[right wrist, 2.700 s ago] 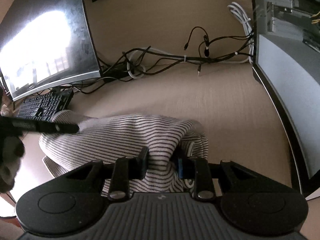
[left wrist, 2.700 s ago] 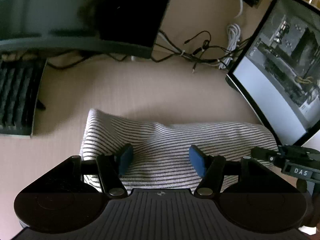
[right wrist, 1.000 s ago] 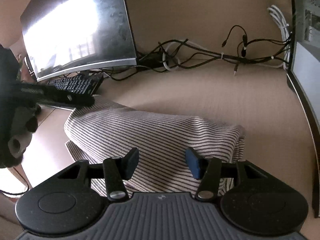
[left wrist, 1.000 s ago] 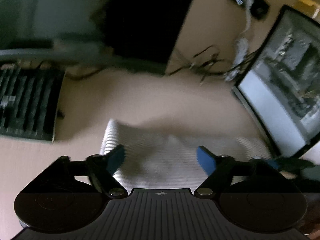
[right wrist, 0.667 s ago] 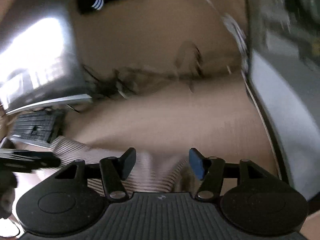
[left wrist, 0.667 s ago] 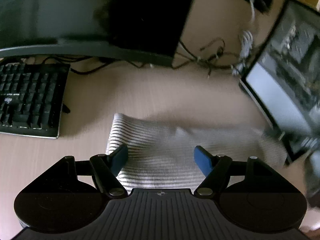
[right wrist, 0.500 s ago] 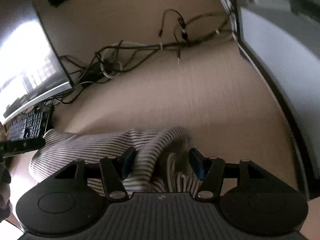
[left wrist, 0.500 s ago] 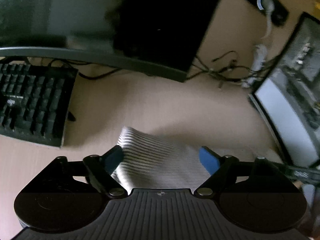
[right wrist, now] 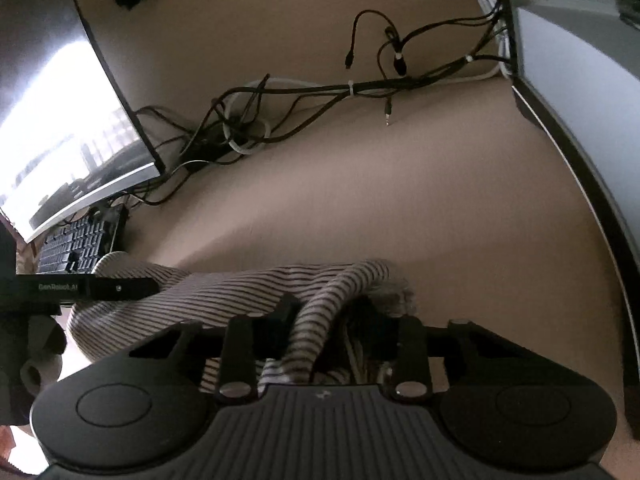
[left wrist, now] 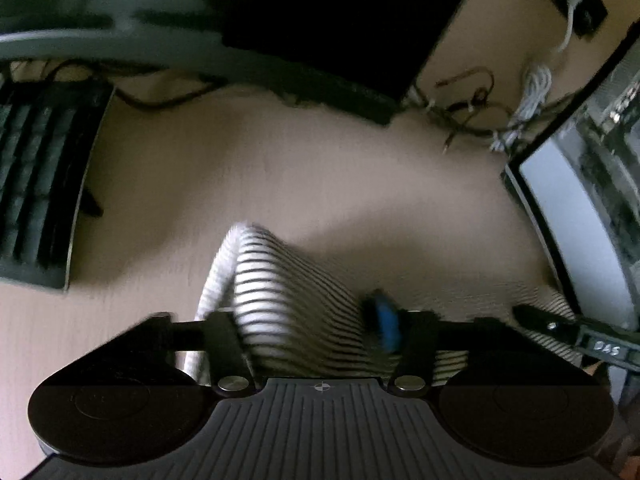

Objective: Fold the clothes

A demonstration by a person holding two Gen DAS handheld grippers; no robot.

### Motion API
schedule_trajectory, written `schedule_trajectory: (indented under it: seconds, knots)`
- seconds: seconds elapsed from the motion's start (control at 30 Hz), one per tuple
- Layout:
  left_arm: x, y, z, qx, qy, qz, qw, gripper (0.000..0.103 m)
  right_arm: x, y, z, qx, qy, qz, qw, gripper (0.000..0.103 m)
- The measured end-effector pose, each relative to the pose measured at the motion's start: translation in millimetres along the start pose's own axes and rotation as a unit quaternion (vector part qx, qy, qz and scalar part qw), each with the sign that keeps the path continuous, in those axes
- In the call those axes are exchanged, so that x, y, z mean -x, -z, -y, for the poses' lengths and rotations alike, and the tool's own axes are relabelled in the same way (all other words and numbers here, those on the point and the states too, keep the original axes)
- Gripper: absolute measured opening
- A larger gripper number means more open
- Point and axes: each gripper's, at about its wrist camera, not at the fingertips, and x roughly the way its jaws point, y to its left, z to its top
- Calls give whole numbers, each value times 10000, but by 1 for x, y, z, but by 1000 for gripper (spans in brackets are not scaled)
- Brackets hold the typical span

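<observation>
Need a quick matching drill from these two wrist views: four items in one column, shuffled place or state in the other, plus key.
Items:
1. striped garment
2. keyboard
3. cable bundle
4. left gripper

Descriptions:
A. tangled along the back of the desk
B. at the left edge of the desk
C. jaws around a raised fold of cloth
D. bunched on the desk in front of both grippers

Pairs: 1-D, 2-B, 3-A, 4-C
</observation>
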Motion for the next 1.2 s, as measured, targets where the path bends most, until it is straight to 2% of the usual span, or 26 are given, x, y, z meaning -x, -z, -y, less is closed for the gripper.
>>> schedule_trajectory:
  seconds: [0.03, 0.07, 0.23, 0.3, 0.4, 0.5, 0.6, 0.67, 0.8, 0.93, 1.07, 1.2]
  knots:
    - [2, -6, 0, 23, 41, 86, 10000, 32, -2, -6, 0, 20, 13, 54, 10000, 21]
    - [5, -13, 1, 40, 88, 198, 9998, 30, -1, -13, -1, 36, 2, 145, 9999, 21]
    - [31, -22, 14, -238, 236, 659, 9973, 30, 20, -36, -11, 222, -96, 703, 9972, 20]
    - [36, -12, 12, -213, 242, 668, 9972, 30, 28, -33, -10, 247, -101, 770, 9967, 20]
    - [37, 6, 3, -92, 216, 554, 9982, 30, 33, -14, -3, 165, -37, 630, 9979, 20]
    - [36, 24, -6, 104, 216, 406, 9989, 33, 34, 3, 5, 35, -10, 478, 9988, 20]
    - [40, 31, -11, 178, 186, 411, 9988, 40, 37, 11, 7, -3, 10, 444, 9990, 20]
    - [47, 29, -10, 126, 74, 515, 9986, 46, 39, 12, 5, 29, 63, 467, 9989, 20]
    - [75, 21, -8, -43, -96, 953, 9954, 46, 43, 18, 4, 38, 137, 534, 9985, 20]
    - [89, 15, 7, -198, 147, 1269, 9916, 55, 45, 24, 2, 36, 203, 598, 9980, 20]
    - [70, 19, 28, -431, 429, 1116, 9919, 63, 48, 29, -1, 138, 303, 603, 9976, 20]
    - [41, 37, 37, -665, 440, 717, 9942, 62, 52, 33, -2, 175, 378, 594, 9974, 20]
